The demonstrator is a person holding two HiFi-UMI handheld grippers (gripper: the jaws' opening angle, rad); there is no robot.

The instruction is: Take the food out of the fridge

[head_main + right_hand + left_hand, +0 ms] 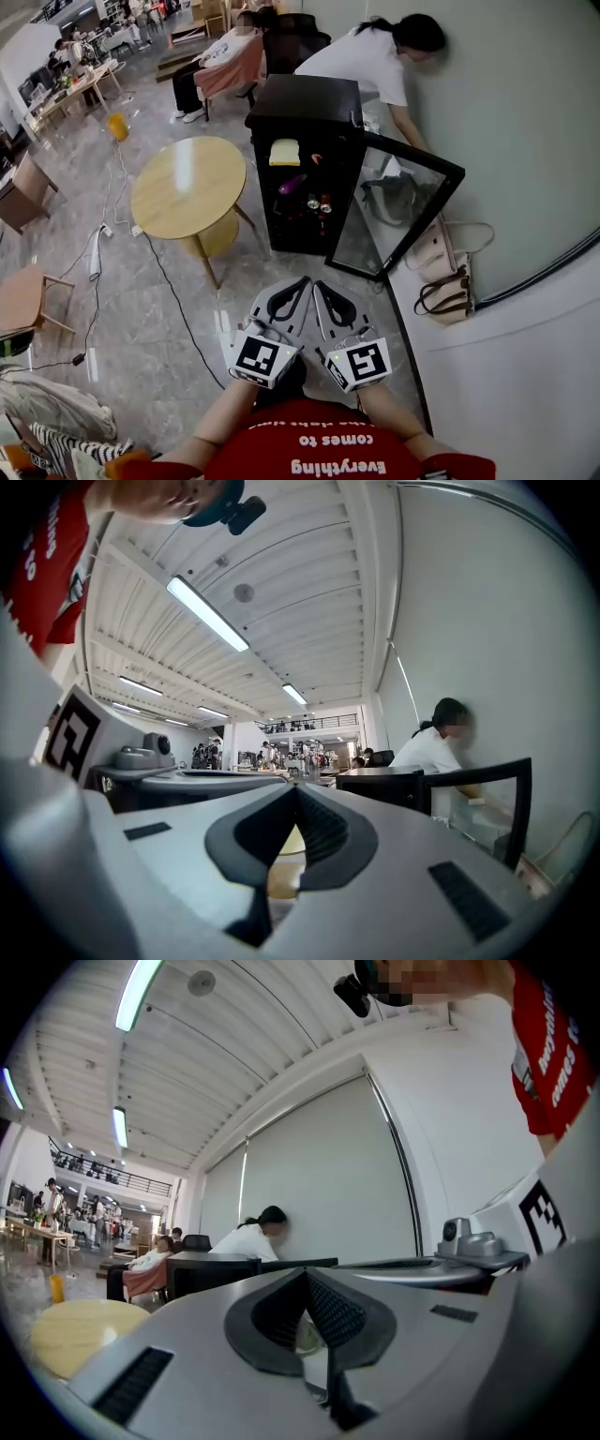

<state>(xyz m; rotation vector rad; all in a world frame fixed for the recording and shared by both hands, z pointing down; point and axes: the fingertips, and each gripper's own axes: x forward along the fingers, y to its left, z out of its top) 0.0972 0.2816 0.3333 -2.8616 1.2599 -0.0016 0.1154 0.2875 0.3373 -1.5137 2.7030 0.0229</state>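
Observation:
A small black fridge (302,103) stands ahead by the wall, its glass door (398,214) swung open to the right. On its shelves I see a yellow block of food (284,152), a purple item (292,184) and some cans (319,202) below. My left gripper (304,280) and right gripper (318,285) are side by side low in the head view, well short of the fridge, both pointing at it. Both are shut with nothing between the jaws. In the left gripper view the left gripper (305,1275) shows its jaws meeting at the tip. The right gripper (295,789) shows the same in its own view.
A round wooden table (187,185) stands left of the fridge. A person in a white shirt (370,58) leans behind the fridge. Handbags (446,274) lie by the wall on the right. Cables (173,300) run over the tiled floor. A wooden stool (23,300) stands far left.

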